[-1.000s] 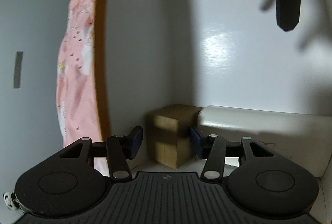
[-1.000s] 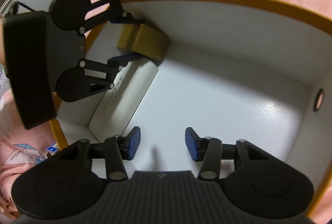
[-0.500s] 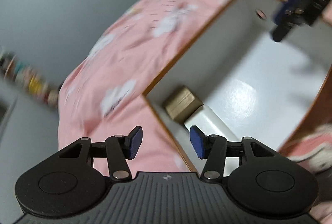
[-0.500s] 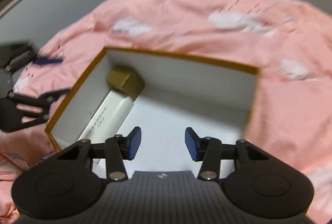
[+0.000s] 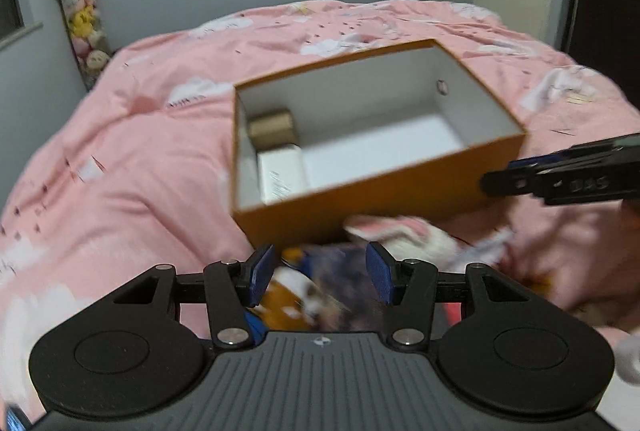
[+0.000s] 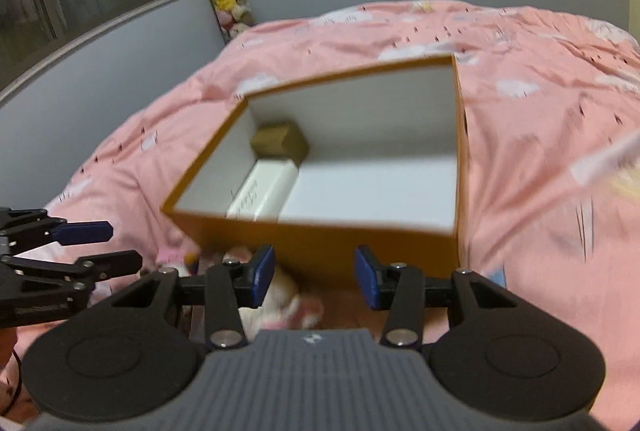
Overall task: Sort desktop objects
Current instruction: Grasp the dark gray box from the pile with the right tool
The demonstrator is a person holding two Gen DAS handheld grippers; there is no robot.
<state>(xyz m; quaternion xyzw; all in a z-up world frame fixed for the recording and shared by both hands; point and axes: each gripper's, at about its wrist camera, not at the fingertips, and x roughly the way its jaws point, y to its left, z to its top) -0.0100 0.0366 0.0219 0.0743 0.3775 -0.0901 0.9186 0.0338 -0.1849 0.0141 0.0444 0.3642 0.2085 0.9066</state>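
The left hand-held gripper (image 5: 320, 273) is spread and empty, directly over a blurred pile of small items (image 5: 320, 291) on the bed, just in front of the orange box (image 5: 380, 199). The right hand-held gripper (image 6: 315, 276), spread and empty, hovers beside the pile's plush piece (image 6: 280, 307); the left looks nearer the pile.

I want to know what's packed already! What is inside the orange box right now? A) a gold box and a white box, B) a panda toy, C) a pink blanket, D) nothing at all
A: inside the orange box, a small gold box sits in the far left corner with a long white box just in front of it.
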